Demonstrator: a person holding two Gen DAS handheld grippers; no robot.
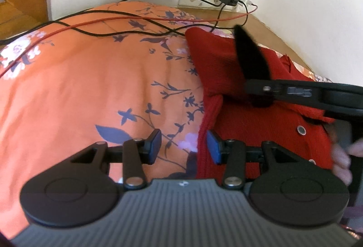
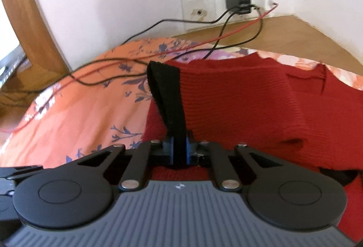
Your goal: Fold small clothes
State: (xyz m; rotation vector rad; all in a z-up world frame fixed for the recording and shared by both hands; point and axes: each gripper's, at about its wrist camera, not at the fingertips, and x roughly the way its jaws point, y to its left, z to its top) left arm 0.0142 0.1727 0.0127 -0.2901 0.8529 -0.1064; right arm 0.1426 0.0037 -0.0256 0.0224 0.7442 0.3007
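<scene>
One fold is started: my right gripper (image 2: 179,152) has its jaws clamped on a black strap (image 2: 166,92) over the red sweater (image 2: 238,106). My left gripper (image 1: 184,147), jaws apart, waits at the sweater's left edge on the bed (image 1: 79,88). Most folding is left.

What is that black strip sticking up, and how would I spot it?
Find the orange bedspread, then the red knit garment on it. The black strip rises from the garment's left edge, pinched in the right tool; it is the only black cloth there.
</scene>
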